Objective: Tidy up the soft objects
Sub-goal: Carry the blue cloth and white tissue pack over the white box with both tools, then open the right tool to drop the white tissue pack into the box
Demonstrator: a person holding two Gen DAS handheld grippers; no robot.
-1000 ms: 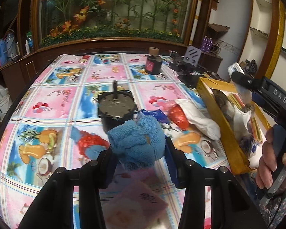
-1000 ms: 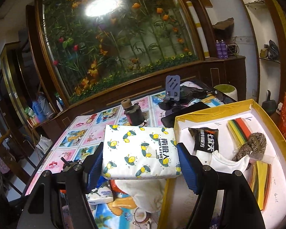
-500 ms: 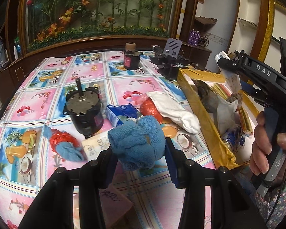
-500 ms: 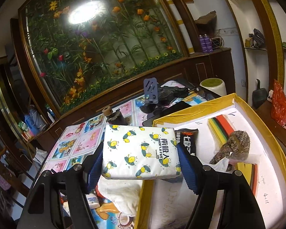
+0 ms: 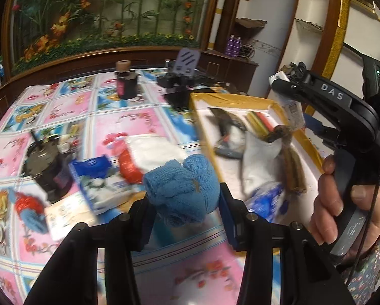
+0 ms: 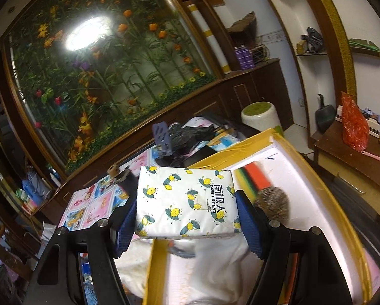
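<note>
— What have you got in each hand right now?

— My left gripper (image 5: 182,198) is clamped on a bunched blue towel (image 5: 181,185); both pads press into it and it sits lifted above the patterned tablecloth (image 5: 139,124). My right gripper (image 6: 187,216) is closed around a white tissue pack (image 6: 186,202) printed with lemons, squeezed flat between the blue pads.

— Where is the box from there?

— In the left wrist view the yellow-rimmed box (image 5: 205,137) lies to the right of the towel, its near-left wall just beside it. In the right wrist view the tissue pack hangs over the box's left rim (image 6: 159,259), partly above the white interior.

— What is already in the box?

— A white cloth (image 5: 259,162), a brown scrubber (image 6: 272,202), coloured strips (image 6: 252,180) toward the far end, and something blue (image 5: 271,198) at the near end that is too blurred to name.

— And on the table?

— Left of the towel I see a blue and white packet (image 5: 101,180), a red thing (image 5: 129,165) touching a white bundle (image 5: 157,150), a dark motor (image 5: 46,167) further left, and a small dark jar (image 5: 126,86) at the far side. The person's right hand (image 5: 349,211) grips the other handle at the right edge.
</note>
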